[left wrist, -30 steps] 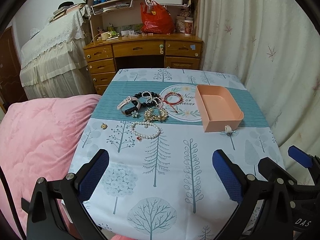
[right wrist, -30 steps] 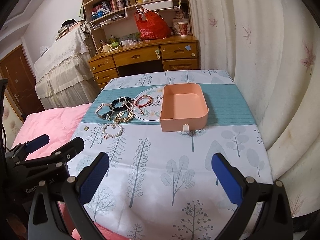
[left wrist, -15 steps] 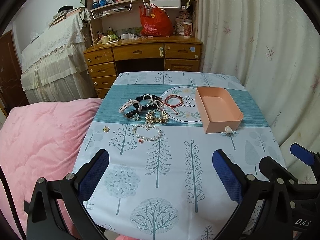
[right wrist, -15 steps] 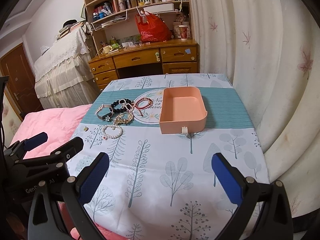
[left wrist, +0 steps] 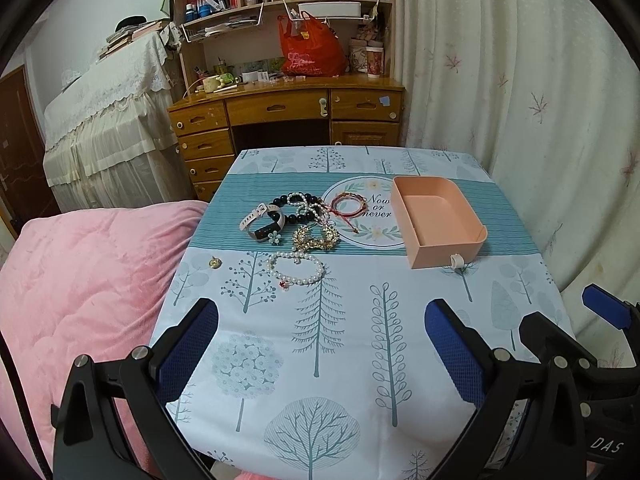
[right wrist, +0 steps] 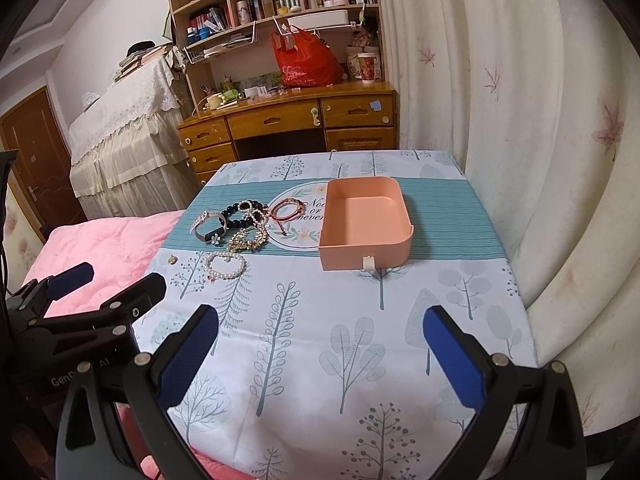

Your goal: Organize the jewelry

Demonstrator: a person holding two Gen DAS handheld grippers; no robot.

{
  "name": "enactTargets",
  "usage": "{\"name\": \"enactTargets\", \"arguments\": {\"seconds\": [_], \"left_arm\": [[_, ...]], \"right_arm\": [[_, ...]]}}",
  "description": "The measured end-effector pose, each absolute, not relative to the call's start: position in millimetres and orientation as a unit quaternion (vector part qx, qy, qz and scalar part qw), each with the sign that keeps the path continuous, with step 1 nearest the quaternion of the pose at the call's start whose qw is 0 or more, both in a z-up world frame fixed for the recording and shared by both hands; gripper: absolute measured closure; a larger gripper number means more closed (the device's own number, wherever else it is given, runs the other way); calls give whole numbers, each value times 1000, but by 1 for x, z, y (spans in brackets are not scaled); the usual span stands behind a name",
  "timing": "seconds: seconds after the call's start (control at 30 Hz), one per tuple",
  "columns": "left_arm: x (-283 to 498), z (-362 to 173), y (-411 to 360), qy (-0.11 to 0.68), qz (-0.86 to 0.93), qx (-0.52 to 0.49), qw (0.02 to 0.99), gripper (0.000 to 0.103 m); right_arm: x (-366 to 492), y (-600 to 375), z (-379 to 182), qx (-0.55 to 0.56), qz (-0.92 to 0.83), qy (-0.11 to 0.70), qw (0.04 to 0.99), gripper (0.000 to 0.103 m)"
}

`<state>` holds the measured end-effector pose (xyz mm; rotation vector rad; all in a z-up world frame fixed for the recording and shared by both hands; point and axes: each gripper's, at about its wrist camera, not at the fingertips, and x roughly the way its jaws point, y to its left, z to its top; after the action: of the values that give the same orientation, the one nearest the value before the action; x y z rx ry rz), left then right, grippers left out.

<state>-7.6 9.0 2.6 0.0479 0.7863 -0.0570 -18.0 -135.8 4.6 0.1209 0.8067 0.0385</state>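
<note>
Jewelry lies in a cluster on the table's left half: a pearl bracelet nearest me, a gold piece, a white watch, black beads, a red string bracelet and a small gold charm apart at the left. An empty pink tray stands to the right; it also shows in the right wrist view. My left gripper and right gripper are both open and empty, held above the table's near end, well short of the jewelry.
The table wears a tree-print cloth. A pink quilt lies against its left side. Curtains hang close on the right. A wooden desk with shelves stands behind the table.
Both grippers have drawn back and up slightly, so the table and jewelry look a little farther off. Nothing on the table has moved.
</note>
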Motion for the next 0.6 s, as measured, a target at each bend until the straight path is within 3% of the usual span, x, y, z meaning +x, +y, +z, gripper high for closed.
{"name": "enactTargets", "arguments": {"seconds": [0.6], "left_arm": [[-6, -14, 30, 401, -21, 6, 916, 1]], "right_arm": [[-8, -124, -5, 47, 51, 399, 914, 0]]}}
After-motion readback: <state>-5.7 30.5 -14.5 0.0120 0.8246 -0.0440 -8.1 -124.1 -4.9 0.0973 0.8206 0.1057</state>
